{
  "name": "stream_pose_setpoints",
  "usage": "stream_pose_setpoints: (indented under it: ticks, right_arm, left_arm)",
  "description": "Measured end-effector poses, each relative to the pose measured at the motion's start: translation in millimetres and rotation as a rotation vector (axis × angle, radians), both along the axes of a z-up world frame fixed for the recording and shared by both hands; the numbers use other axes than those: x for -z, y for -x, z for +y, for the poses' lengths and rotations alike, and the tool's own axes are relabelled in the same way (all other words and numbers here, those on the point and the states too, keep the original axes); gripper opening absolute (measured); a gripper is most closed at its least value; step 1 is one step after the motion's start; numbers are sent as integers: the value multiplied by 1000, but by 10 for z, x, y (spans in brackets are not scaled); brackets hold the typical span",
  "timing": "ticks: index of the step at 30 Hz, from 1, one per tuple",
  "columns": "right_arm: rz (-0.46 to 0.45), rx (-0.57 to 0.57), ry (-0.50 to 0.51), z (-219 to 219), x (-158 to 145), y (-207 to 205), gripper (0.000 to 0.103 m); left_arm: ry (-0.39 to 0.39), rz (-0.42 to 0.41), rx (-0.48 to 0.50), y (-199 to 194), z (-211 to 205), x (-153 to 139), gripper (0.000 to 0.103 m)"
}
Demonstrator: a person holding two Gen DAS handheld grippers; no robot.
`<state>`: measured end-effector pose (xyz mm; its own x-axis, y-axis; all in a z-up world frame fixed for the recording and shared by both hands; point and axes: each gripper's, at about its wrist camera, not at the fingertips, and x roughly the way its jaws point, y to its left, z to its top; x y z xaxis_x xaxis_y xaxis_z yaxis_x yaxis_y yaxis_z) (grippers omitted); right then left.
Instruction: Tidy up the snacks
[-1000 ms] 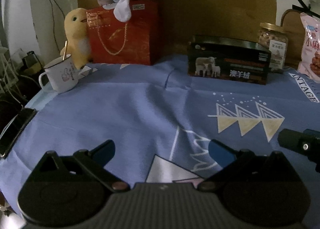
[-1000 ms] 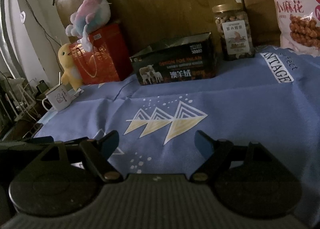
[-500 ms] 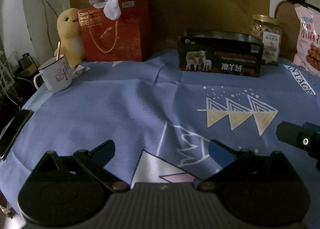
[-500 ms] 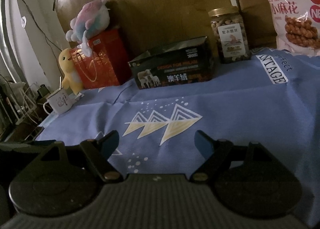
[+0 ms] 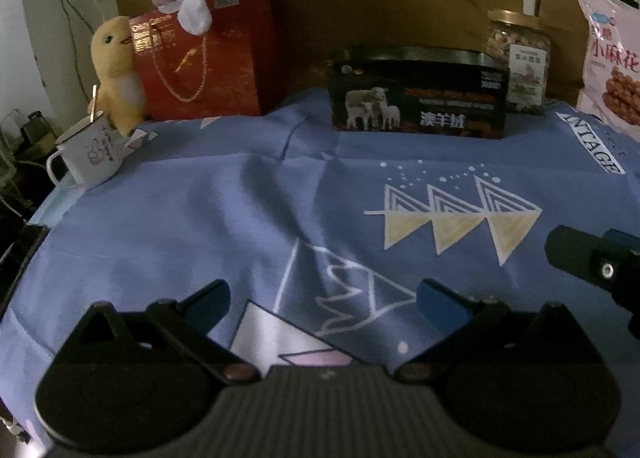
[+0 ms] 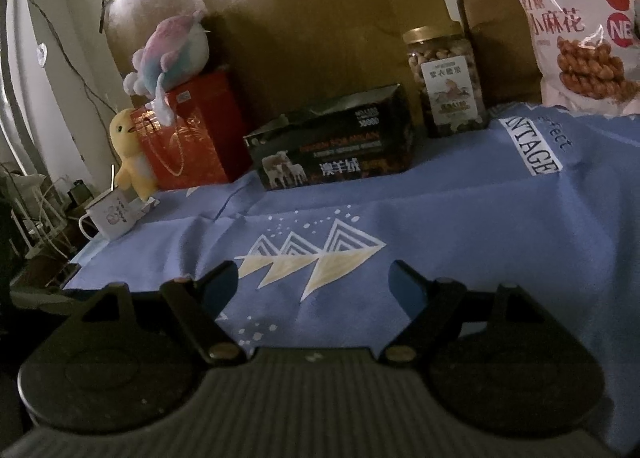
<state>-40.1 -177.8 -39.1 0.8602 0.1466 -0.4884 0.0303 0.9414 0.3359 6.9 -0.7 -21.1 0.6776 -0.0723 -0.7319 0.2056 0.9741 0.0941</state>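
Observation:
A black box with sheep pictures (image 5: 418,93) (image 6: 334,141) stands at the back of the blue cloth. A nut jar with a gold lid (image 5: 520,61) (image 6: 446,81) is just right of it. A pink bag of twisted snacks (image 5: 612,61) (image 6: 576,25) leans at the far right. My left gripper (image 5: 320,304) hovers open over the near cloth, nothing between its fingers. My right gripper (image 6: 312,284) is open too and holds nothing; part of it (image 5: 592,264) shows at the right edge of the left wrist view.
A red gift bag (image 5: 204,53) (image 6: 192,133) with a pastel plush on top stands at the back left, a yellow duck plush (image 5: 116,73) (image 6: 132,153) beside it. A white mug (image 5: 90,149) (image 6: 112,215) sits near the left edge. Brown cardboard (image 6: 320,17) backs the table.
Both grippers have drawn back and up a little, so the box, jar and bag look slightly farther and lower. Nothing was grasped or moved.

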Motion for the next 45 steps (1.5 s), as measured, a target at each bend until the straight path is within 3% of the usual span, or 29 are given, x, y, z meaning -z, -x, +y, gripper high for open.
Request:
stream_pose_setpoints:
  ticks: [20,32,45]
  right_arm:
    - [3,13,27,83,-31,3,85]
    - [59,10,0,38,-20,-243,85]
    - [55,2,14,47,-26,-236,85]
  left_arm:
    - [13,10,25,21,36,42,103]
    - [-45,-8,-81,171,269,-17,103]
    - [-16,-15,-62,225,324,-43,103]
